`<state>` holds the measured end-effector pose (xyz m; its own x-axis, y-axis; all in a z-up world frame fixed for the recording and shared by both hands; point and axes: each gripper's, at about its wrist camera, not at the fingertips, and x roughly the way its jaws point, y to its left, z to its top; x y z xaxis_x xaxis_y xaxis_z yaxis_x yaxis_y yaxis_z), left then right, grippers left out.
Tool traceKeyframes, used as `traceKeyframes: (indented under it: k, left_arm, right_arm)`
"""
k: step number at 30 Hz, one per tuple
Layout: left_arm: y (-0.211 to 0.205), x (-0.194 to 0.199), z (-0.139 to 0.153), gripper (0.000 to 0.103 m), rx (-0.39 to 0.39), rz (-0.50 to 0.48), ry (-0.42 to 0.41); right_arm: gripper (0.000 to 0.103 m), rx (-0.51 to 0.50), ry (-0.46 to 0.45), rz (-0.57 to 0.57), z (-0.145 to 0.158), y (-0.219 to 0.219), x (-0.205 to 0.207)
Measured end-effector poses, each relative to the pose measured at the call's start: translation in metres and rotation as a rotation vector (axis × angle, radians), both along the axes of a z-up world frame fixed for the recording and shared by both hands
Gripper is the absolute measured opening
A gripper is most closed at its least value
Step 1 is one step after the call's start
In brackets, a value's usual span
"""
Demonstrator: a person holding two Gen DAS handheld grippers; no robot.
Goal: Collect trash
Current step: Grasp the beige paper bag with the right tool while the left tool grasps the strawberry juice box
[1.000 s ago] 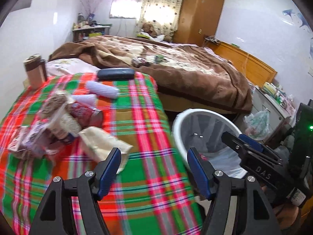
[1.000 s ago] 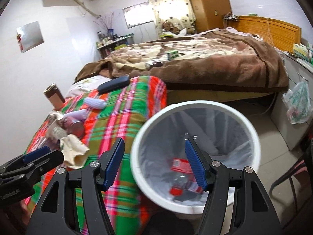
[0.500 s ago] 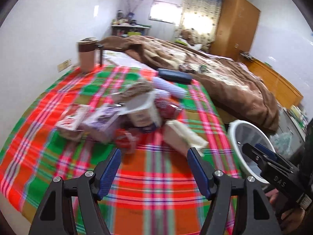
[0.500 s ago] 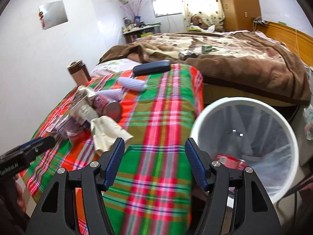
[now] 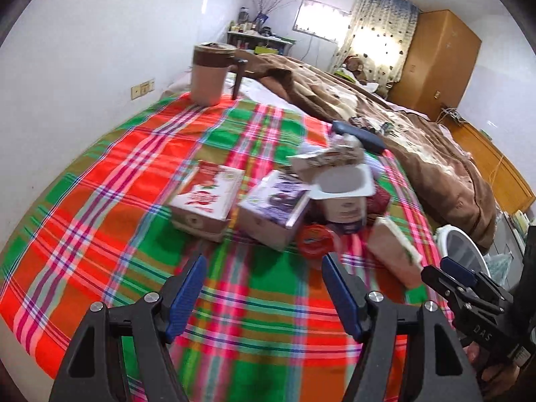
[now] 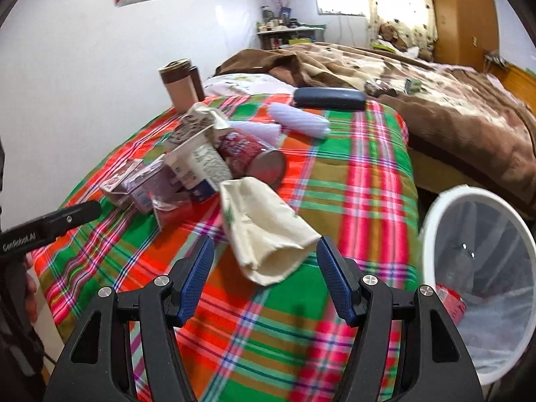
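Note:
A pile of trash lies on the plaid cloth (image 5: pixel 110 181): a red-and-white carton (image 5: pixel 206 201), a purple carton (image 5: pixel 276 206), a white yogurt cup (image 5: pixel 343 189), a red lid (image 5: pixel 315 239) and a cream paper bag (image 6: pixel 264 231). A red can (image 6: pixel 254 154) lies beside the cup. My left gripper (image 5: pixel 263 293) is open and empty, just short of the cartons. My right gripper (image 6: pixel 264 278) is open and empty, its fingertips on either side of the paper bag's near end. The white bin (image 6: pixel 482 261) with a clear liner stands on the floor at the right and holds some red trash.
A brown lidded mug (image 5: pixel 211 73) stands at the cloth's far corner. A dark glasses case (image 6: pixel 330 98) and white rolled items (image 6: pixel 298 120) lie at the far edge. A bed with a brown blanket (image 6: pixel 452 90) lies beyond, a wooden wardrobe (image 5: pixel 435 63) behind it.
Both grippers have swung left, away from the bin and toward the trash pile. The left one now faces the cartons, the right one has closed in on the paper bag.

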<state>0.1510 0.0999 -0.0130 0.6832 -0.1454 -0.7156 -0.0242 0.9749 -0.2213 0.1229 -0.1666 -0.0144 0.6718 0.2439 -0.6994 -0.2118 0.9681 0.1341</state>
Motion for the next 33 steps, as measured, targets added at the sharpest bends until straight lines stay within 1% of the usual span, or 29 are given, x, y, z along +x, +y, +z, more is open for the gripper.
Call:
traceKeyframes:
  k: [2,5,9,10,11,12,13,15,16,17,18,22,26,29,33]
  left_arm:
    - [0.006,0.003,-0.001,0.073,0.003,0.008,0.007]
    - [0.018,0.012,-0.005,0.073,0.017,0.025,0.013]
    - [0.029,0.028,-0.008,0.078,0.044,0.033,0.022]
    - [0.032,0.032,-0.009,0.078,0.049,0.034,0.024]
    - [0.033,0.035,-0.01,0.078,0.053,0.034,0.03]
    - [0.036,0.04,-0.012,0.078,0.059,0.041,0.037]
    - [0.038,0.045,-0.012,0.078,0.07,0.05,0.038]
    - [0.04,0.054,-0.014,0.078,0.088,0.047,0.043]
    - [0.041,0.057,-0.016,0.078,0.091,0.045,0.052]
    - [0.043,0.062,-0.018,0.078,0.088,0.047,0.066]
    - [0.044,0.066,-0.02,0.078,0.083,0.048,0.074]
    - [0.044,0.077,-0.027,0.078,0.085,0.02,0.096]
    - [0.041,0.085,-0.028,0.078,0.101,0.019,0.093]
    - [0.041,0.094,-0.031,0.078,0.088,0.021,0.11]
    - [0.04,0.101,-0.038,0.078,0.104,0.024,0.131]
  right_arm:
    - [0.063,-0.024,-0.018,0.006,0.001,0.007,0.0]
    - [0.048,-0.038,0.0,0.03,-0.002,0.014,0.005]
    - [0.037,-0.047,0.028,0.029,-0.009,0.019,0.01]
    - [0.036,-0.05,0.031,0.027,-0.01,0.019,0.011]
    - [0.033,-0.052,0.033,0.023,-0.011,0.019,0.012]
    - [0.027,-0.051,0.036,0.019,-0.012,0.019,0.013]
    - [0.026,-0.045,0.04,0.02,-0.012,0.019,0.013]
    - [0.019,-0.038,0.041,0.019,-0.013,0.02,0.016]
    - [0.017,-0.038,0.04,0.02,-0.013,0.021,0.015]
    - [0.009,-0.04,0.04,0.018,-0.013,0.022,0.015]
    - [0.007,-0.045,0.042,0.016,-0.014,0.024,0.016]
    - [0.007,-0.042,0.051,0.015,-0.017,0.025,0.016]
    - [0.007,-0.046,0.049,0.014,-0.016,0.025,0.015]
    - [0.007,-0.033,0.053,0.009,-0.017,0.024,0.016]
    - [0.007,-0.029,0.054,0.007,-0.017,0.024,0.018]
